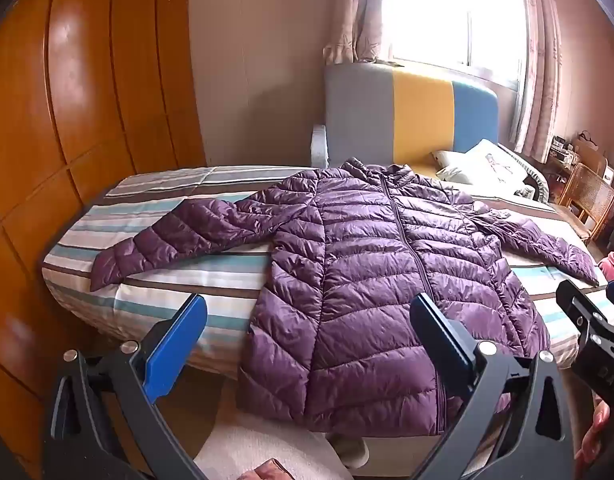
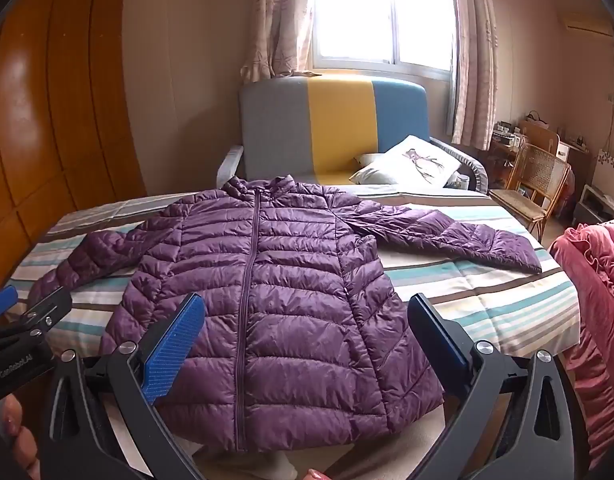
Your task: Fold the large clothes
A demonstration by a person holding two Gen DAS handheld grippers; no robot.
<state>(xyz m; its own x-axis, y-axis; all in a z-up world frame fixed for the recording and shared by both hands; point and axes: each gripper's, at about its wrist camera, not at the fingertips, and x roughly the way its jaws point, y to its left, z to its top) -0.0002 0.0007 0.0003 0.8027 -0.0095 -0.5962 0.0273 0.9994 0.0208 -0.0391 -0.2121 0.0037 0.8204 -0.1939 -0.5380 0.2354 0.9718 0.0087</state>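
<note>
Left wrist view: one purple quilted puffer jacket [image 1: 371, 280], glossy, zipped, front up, lies flat on one striped bedspread [image 1: 167, 272] with both sleeves spread and its hem overhanging the near edge. The left gripper [image 1: 307, 344] has two blue ribbed pads spread wide, holding nothing.

Right wrist view: the right gripper [image 2: 305, 344] gapes equally wide, empty, above the jacket hem. One white printed pillow [image 2: 411, 164]; one rattan chair [image 2: 535, 184]; one ruffled pink fabric heap [image 2: 595, 280].

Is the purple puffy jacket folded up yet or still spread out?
Spread out. The purple jacket lies flat on the striped bed, zipped, both sleeves stretched to the sides, hem hanging over the near edge.
</note>
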